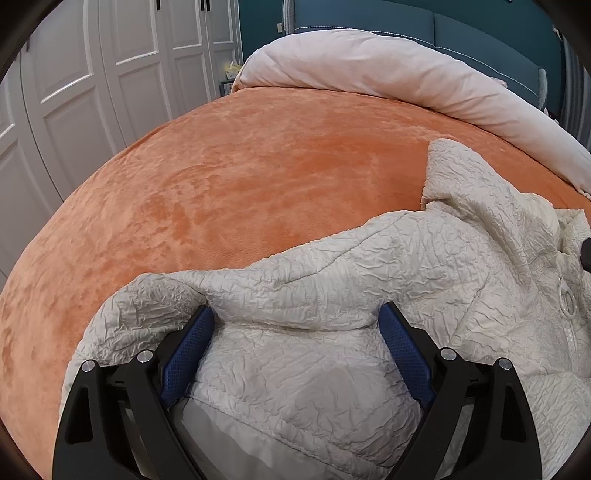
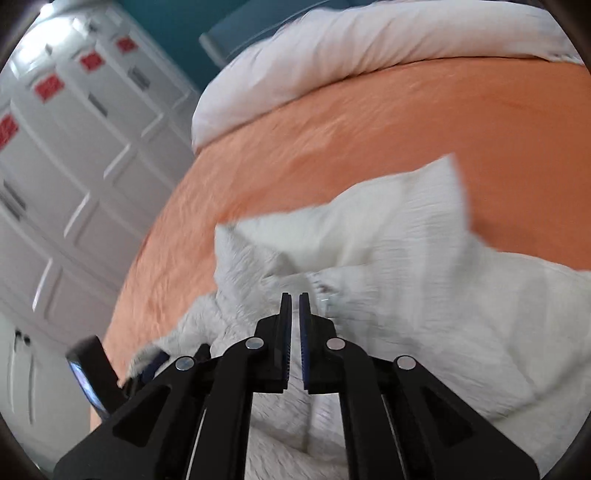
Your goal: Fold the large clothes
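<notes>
A large cream quilted jacket point(image 1: 369, 266) lies crumpled on the orange bedspread point(image 1: 240, 177), at the near right of the bed. My left gripper point(image 1: 295, 317) is open, its blue-padded fingers point(image 1: 192, 347) straddling a fold of the jacket. The jacket's zipper ring point(image 1: 567, 299) shows at the right. In the right wrist view, which is blurred by motion, my right gripper point(image 2: 295, 299) is shut with nothing seen between its pads, just above the jacket point(image 2: 388, 258). The left gripper point(image 2: 92, 373) shows at that view's lower left.
A rolled pale pink duvet point(image 1: 369, 66) lies along the far edge of the bed, also in the right wrist view point(image 2: 332, 48). White wardrobe doors point(image 1: 92, 74) stand to the left of the bed. A teal headboard point(image 1: 480, 33) is behind.
</notes>
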`<state>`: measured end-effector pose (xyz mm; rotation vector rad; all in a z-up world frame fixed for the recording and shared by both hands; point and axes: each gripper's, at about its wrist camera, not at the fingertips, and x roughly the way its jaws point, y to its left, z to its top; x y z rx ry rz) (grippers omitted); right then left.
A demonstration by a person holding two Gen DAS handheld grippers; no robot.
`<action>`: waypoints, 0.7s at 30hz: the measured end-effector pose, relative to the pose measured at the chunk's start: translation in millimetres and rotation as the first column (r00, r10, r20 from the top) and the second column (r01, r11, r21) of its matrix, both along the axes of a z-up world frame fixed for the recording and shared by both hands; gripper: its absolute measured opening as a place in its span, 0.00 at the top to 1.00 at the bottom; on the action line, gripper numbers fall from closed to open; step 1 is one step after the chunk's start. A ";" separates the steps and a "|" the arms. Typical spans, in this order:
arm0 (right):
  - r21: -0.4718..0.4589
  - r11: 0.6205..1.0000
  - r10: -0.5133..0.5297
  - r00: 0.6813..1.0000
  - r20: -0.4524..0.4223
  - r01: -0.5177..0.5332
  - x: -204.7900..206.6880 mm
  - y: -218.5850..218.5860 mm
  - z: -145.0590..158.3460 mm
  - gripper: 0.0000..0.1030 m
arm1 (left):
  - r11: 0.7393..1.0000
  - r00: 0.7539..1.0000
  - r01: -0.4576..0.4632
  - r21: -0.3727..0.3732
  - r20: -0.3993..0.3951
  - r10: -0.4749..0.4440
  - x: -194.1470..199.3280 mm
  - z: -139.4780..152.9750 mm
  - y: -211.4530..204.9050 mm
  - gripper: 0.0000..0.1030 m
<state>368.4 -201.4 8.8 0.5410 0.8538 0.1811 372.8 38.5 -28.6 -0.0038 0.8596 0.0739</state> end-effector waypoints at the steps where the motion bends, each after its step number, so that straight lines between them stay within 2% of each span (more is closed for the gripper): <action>1: -0.013 1.000 0.008 1.000 -0.019 -0.008 4.3 2.1 -2.6 0.96 | 1.000 1.000 0.000 0.002 -0.001 0.000 -0.3 -0.3 -1.4 0.14; 3: -0.087 0.995 0.046 0.998 -0.042 -0.050 12.6 12.7 -3.9 0.96 | 1.000 1.000 -0.001 0.026 0.004 0.001 -1.3 15.2 -3.6 0.18; 4: -0.140 0.987 0.072 0.996 -0.052 -0.079 17.2 19.7 -2.8 0.96 | 1.000 0.999 -0.007 0.023 0.035 0.006 -4.5 26.3 -4.7 0.21; 5: -0.192 0.976 0.091 0.994 -0.066 -0.102 22.0 25.8 -3.0 0.96 | 1.000 0.994 0.004 -0.031 0.105 -0.001 -8.9 46.6 -4.6 0.19; 6: -0.227 0.967 0.100 0.992 -0.072 -0.113 26.1 28.5 -4.1 0.96 | 0.996 0.990 0.027 -0.079 0.138 -0.016 -8.2 59.4 -6.6 0.18; 7: -0.229 0.967 0.098 0.992 -0.080 -0.114 28.8 26.2 -8.4 0.96 | 0.991 0.989 0.058 -0.117 0.144 -0.041 -2.4 69.7 -12.4 0.18; 8: -0.224 0.969 0.088 0.992 -0.091 -0.106 31.0 23.1 -10.9 0.96 | 0.985 0.990 0.102 -0.140 0.110 -0.086 11.8 75.7 -26.0 0.18; 10: -0.182 0.977 0.088 0.987 -0.131 -0.111 33.9 13.0 -24.0 0.95 | 0.974 0.985 0.169 -0.152 0.008 -0.170 39.4 70.0 -54.0 0.18; 11: -0.170 0.979 0.090 0.987 -0.133 -0.112 34.0 11.7 -26.7 0.96 | 0.974 0.979 0.187 -0.126 -0.052 -0.195 53.3 59.1 -68.8 0.18; 13: -0.160 0.981 0.093 0.988 -0.125 -0.112 34.4 7.5 -26.5 0.95 | 0.981 0.970 0.193 -0.009 -0.146 -0.192 71.7 32.8 -84.9 0.21; 14: -0.169 0.979 0.093 0.989 -0.118 -0.112 34.6 6.9 -24.4 0.94 | 0.987 0.974 0.163 0.010 -0.159 -0.159 75.3 22.5 -80.8 0.17; 17: -0.284 0.952 0.096 0.992 -0.086 -0.117 32.9 20.2 -16.7 0.91 | 0.994 0.987 0.085 -0.068 -0.132 -0.093 69.2 13.0 -56.4 0.12; 21: -0.383 0.913 0.109 0.988 -0.107 -0.142 39.4 36.8 -20.4 0.84 | 0.994 0.987 0.058 -0.093 -0.143 -0.071 70.8 -1.7 -44.0 0.08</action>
